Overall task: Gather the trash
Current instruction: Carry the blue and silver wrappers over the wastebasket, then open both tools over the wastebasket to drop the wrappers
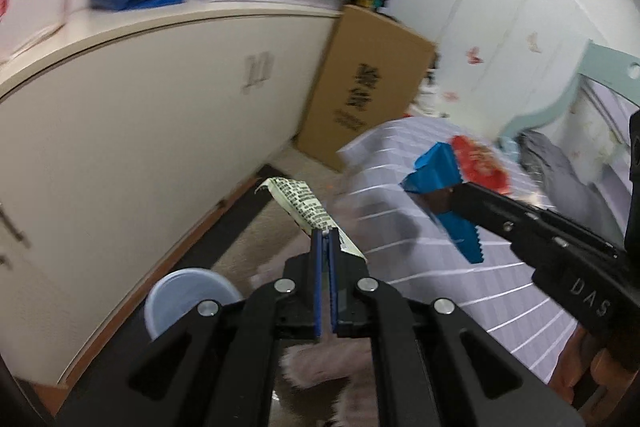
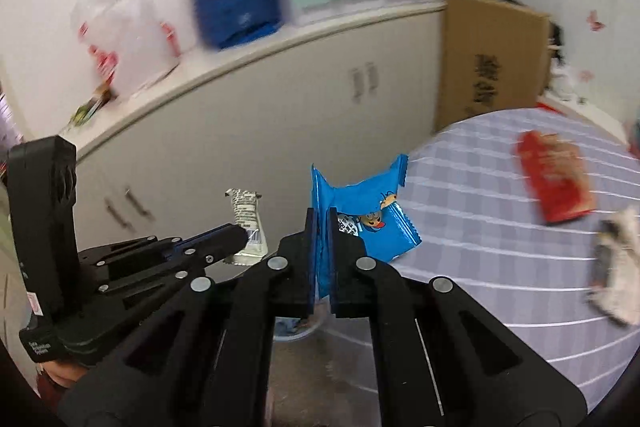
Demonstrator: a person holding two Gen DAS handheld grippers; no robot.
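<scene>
Wrappers are in both claws: the left gripper (image 1: 326, 247) is clamped on a pale printed wrapper (image 1: 298, 201) at frame centre, the right gripper (image 2: 320, 227) pinches a blue snack wrapper (image 2: 370, 217). Carrying seems the step in hand; next, release over the bin (image 1: 186, 297) at lower left. Farther right, a red packet (image 2: 554, 181) waits on the striped table (image 2: 480, 267).

1. Left gripper (image 1: 326, 239): matte black linkage arms, round silver rivets, blue-edged fingers (image 1: 319, 279).
2. Right gripper (image 2: 321, 227): same black build, silver rivets; white "DAS" lettering shows on its arm.
</scene>
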